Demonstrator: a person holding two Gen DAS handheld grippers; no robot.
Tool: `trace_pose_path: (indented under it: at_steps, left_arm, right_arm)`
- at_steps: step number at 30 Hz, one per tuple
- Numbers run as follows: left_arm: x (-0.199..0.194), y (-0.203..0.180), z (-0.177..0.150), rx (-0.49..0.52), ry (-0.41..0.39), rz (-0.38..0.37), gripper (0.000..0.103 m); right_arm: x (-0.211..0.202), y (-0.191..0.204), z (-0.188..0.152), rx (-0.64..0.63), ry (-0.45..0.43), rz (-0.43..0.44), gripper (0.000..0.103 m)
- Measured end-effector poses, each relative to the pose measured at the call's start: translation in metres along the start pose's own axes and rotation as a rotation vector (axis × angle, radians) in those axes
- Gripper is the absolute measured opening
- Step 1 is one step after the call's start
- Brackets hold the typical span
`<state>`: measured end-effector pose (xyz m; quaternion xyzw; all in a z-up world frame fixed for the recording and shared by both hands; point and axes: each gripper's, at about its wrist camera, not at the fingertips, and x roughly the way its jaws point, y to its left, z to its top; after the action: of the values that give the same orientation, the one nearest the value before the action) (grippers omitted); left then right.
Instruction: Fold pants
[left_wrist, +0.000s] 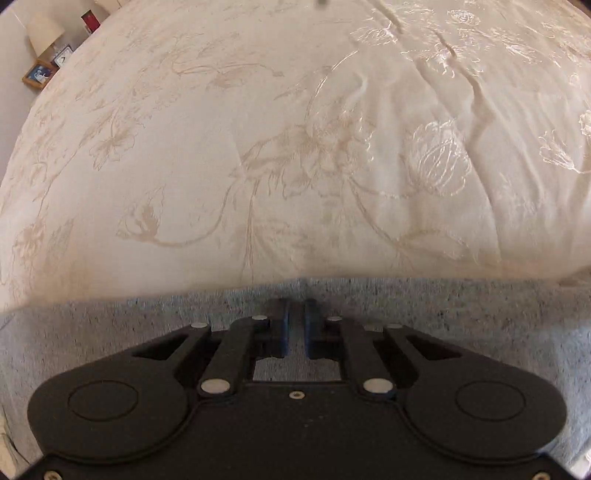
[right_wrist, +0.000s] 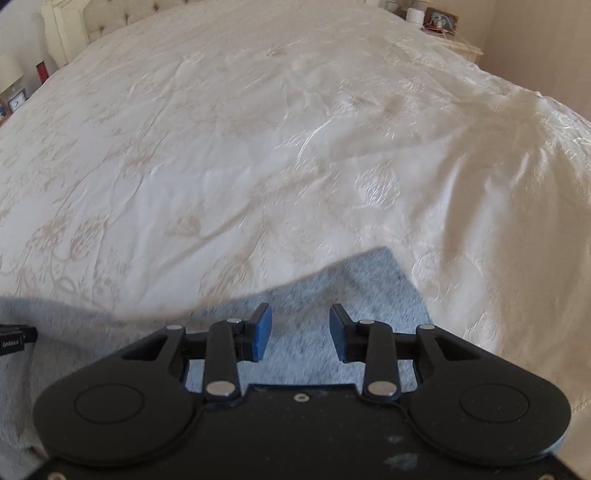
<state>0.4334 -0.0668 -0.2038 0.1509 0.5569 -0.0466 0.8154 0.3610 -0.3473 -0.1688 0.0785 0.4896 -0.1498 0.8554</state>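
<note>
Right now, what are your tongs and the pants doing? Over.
Left tongs nearly closed over grey pants, grip unclear. Right tongs open, empty, above the fabric. Bedspread ahead, nothing blocking.

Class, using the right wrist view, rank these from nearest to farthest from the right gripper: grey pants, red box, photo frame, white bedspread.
1. grey pants, under the right gripper
2. white bedspread, just beyond
3. red box, far left; photo frame, far right: too close to call

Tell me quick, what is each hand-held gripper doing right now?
Left hand-held gripper: nearly closed over the grey pants; grip cannot be told.
Right hand-held gripper: open, holding nothing.
</note>
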Motion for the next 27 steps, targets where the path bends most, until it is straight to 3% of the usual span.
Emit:
trace_pose_path:
  at_steps: [5, 7, 12, 13, 15, 16, 18, 22, 27]
  left_arm:
    - [-0.016, 0.008, -0.009, -0.039, -0.02, -0.041, 0.014]
    - [-0.024, 0.015, -0.012, -0.063, -0.027, -0.066, 0.02]
    - [-0.04, 0.032, -0.028, -0.075, -0.042, -0.083, 0.021]
    - [-0.042, 0.035, -0.029, -0.068, -0.049, -0.086, 0.021]
    - [-0.044, 0.04, -0.027, -0.055, -0.062, -0.091, 0.021]
    - [-0.047, 0.042, -0.027, -0.05, -0.072, -0.095, 0.021]
    - [-0.055, 0.043, -0.024, -0.046, -0.098, -0.105, 0.021]
    - [-0.056, 0.045, -0.015, -0.042, -0.132, -0.112, 0.021]
    - [-0.03, 0.034, -0.013, 0.003, -0.102, -0.058, 0.023]
  right_arm:
    - [0.031, -0.004, 0.028, 0.08, -0.024, -0.063, 0.036]
    - [0.05, -0.005, 0.033, 0.11, 0.018, -0.082, 0.036]
    - [0.094, -0.006, 0.026, 0.082, 0.162, -0.17, 0.036]
    - [0.094, -0.008, 0.022, 0.076, 0.161, -0.162, 0.033]
    - [0.093, -0.008, 0.02, 0.048, 0.162, -0.133, 0.006]
    - [0.093, -0.008, 0.021, 0.041, 0.171, -0.109, 0.001]
    - [0.085, -0.011, 0.026, 0.056, 0.146, -0.102, 0.001]
    - [0.068, -0.027, 0.048, 0.133, 0.004, -0.098, 0.0]
    - [0.092, -0.031, 0.056, 0.182, 0.013, -0.082, 0.001]
